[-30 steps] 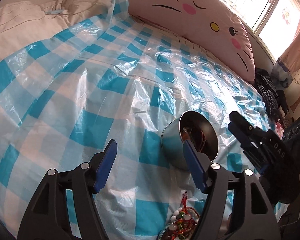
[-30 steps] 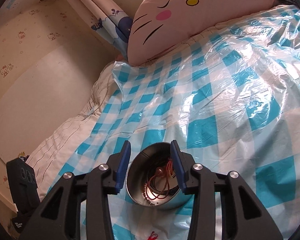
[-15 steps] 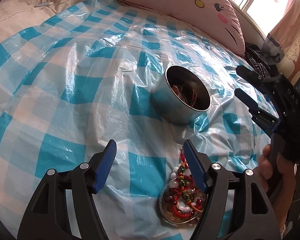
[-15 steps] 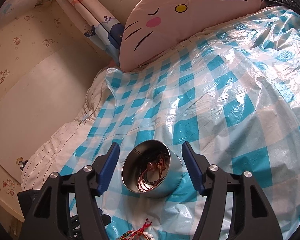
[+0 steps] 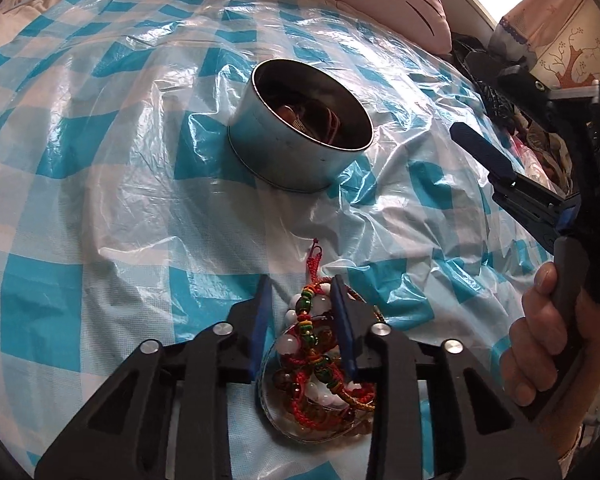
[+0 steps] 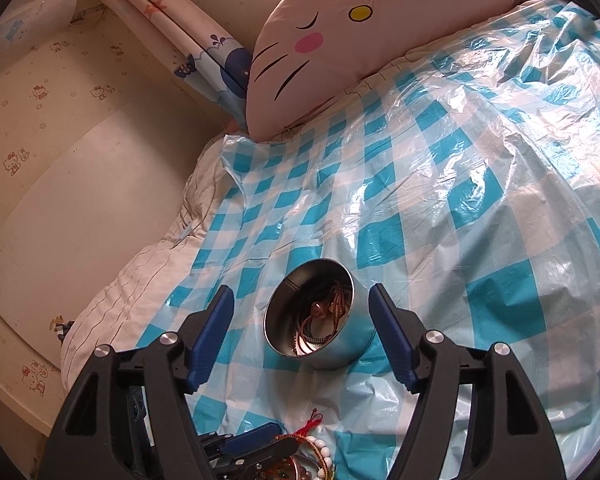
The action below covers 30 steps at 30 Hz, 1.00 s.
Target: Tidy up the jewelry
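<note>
A round metal tin (image 5: 300,136) stands on the blue-checked plastic sheet (image 5: 120,184) and holds brown and red bracelets; it also shows in the right wrist view (image 6: 320,320). A pile of beaded bracelets (image 5: 316,352) with red cord, white and green beads lies in a clear dish near me. My left gripper (image 5: 300,312) has its fingers narrowed around the top of this pile, a gap still showing beside the beads. My right gripper (image 6: 302,332) is open, its fingers either side of the tin and above it; it also shows at the right of the left wrist view (image 5: 500,152).
A pink cat-face pillow (image 6: 364,32) lies at the head of the bed. A curtain (image 6: 188,40) and papered wall stand on the left. Dark bags (image 5: 496,88) lie by the bed's right edge. White bedding (image 6: 140,280) shows beyond the sheet.
My left gripper moved down and forward over the bracelet pile and narrowed its fingers around it. My right gripper opened wider and pulled back a little from the tin.
</note>
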{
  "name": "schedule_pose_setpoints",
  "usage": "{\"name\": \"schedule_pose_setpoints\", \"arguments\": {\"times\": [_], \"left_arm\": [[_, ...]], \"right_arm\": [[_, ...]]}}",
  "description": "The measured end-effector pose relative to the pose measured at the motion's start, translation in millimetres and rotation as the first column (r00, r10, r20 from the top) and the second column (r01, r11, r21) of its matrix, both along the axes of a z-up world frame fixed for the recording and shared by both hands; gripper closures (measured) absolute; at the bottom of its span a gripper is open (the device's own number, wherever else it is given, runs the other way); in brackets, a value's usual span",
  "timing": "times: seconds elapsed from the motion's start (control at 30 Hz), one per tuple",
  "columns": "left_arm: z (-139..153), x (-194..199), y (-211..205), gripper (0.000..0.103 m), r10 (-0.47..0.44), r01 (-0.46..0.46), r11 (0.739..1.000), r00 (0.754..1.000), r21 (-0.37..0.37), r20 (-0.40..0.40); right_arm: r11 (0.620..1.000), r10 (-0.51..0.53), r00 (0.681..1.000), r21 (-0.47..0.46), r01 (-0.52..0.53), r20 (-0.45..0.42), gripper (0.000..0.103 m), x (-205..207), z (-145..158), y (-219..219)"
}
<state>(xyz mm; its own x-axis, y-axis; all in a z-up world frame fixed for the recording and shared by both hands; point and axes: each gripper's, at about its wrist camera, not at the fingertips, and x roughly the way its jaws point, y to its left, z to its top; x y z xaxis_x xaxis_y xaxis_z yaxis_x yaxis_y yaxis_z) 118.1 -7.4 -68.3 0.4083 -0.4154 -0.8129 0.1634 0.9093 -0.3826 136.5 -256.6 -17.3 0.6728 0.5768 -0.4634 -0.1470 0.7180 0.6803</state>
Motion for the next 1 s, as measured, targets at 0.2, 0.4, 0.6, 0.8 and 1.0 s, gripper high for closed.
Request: {"name": "schedule_pose_setpoints", "arguments": {"times": [0.2, 0.4, 0.6, 0.8, 1.0], "left_arm": [[8.0, 2.0, 19.5, 0.095, 0.037, -0.036, 0.988, 0.999, -0.151, 0.003], [0.3, 5.8, 38.6, 0.097, 0.074, -0.085, 0.965, 0.996, -0.248, -0.053], [-12.5, 12.4, 29.4, 0.080, 0.070, -0.092, 0.970, 0.992, -0.224, -0.104], [-13.4, 14.3, 24.7, 0.077, 0.068, -0.089, 0.974, 0.992, -0.209, -0.103], [-7.4, 12.6, 21.0, 0.096, 0.023, -0.042, 0.968, 0.997, -0.248, -0.079]], "right_arm": [[0.999, -0.016, 1.000, 0.036, 0.016, -0.023, 0.034, -28.3, -3.7, -12.1], [0.997, -0.040, 0.996, 0.057, 0.045, -0.084, 0.034, -51.3, -18.2, -27.1], [0.996, -0.056, 0.993, 0.070, 0.064, -0.105, 0.034, -50.8, -24.3, -32.7], [0.997, -0.035, 0.994, 0.070, 0.042, -0.100, 0.034, -48.9, -24.2, -27.6], [0.997, -0.036, 0.994, 0.071, 0.043, -0.102, 0.034, -48.2, -24.5, -27.1]]}}
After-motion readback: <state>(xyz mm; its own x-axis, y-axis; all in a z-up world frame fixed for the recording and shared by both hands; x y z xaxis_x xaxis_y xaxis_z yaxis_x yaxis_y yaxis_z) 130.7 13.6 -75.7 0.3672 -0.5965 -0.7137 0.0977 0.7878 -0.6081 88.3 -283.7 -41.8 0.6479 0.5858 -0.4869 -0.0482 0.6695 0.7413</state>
